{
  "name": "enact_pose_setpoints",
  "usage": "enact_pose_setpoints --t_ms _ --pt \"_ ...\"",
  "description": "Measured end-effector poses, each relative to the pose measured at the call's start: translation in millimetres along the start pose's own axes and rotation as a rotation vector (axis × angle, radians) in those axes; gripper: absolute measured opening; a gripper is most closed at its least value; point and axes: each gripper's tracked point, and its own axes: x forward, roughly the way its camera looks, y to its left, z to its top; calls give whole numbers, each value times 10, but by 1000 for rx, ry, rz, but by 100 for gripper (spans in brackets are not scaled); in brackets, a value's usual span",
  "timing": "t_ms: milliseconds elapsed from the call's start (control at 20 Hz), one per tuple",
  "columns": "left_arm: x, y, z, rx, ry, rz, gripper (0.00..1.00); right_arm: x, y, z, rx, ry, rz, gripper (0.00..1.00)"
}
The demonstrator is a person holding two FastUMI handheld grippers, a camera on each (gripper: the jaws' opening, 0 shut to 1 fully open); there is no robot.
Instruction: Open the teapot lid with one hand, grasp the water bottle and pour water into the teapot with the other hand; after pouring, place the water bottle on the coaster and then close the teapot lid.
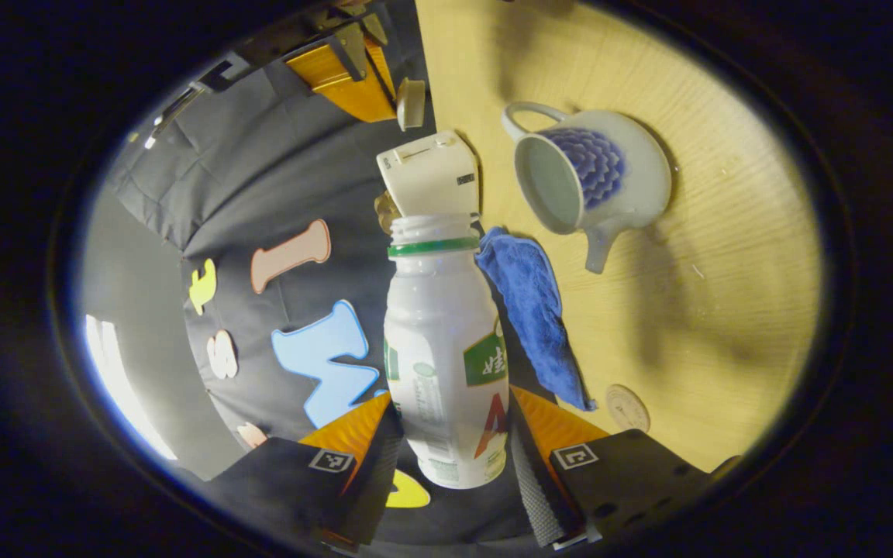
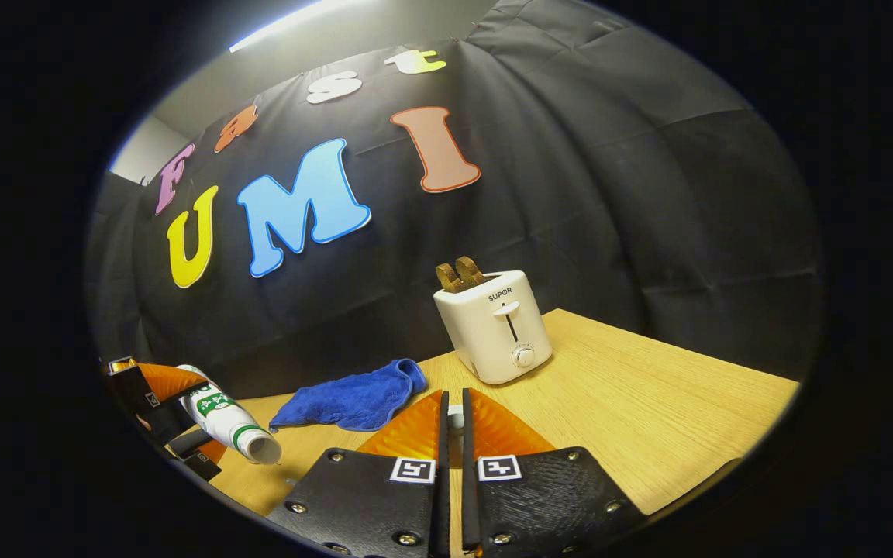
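Water bottle: we see a white plastic bottle (image 1: 446,356) with a green neck ring and green-and-red label, uncapped, its open mouth pointing away from the left gripper's camera; in the right gripper view it hangs tipped, mouth down, at about 8 o'clock.
Left gripper: the left gripper (image 1: 450,457) grips the bottle's lower body, one finger pressing each side.
Teapot: the white teapot (image 1: 590,182) with a blue scale pattern stands lidless at 1 o'clock in the left gripper view, spout toward the bottle.
Lid: a small white piece sits between the right gripper's (image 2: 453,422) nearly closed fingers; we cannot tell what it is.
Coaster: a round tan coaster (image 1: 627,408) lies on the table near 4 o'clock.
Surface: a light wooden table (image 2: 648,418) carries a crumpled blue cloth (image 2: 353,399) and a cream toaster (image 2: 495,325) holding toast.
Room: black cloth forms the back wall.
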Motion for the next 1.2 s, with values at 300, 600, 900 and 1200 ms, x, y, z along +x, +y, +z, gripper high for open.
enact_pose_setpoints --t_ms 300,600,900,1200 --pt "-41 -203 -44 -205 1 -36 84 -4 71 -22 -16 8 19 6" --pt "-125 -288 -253 -414 25 -53 78 -20 356 -58 -26 13 123 6" --pt "-224 -452 -529 -673 71 -92 78 -43 677 -189 -63 43 241 6" --pt "-259 -646 -778 -892 138 -125 78 -125 1009 -358 -150 85 342 6"
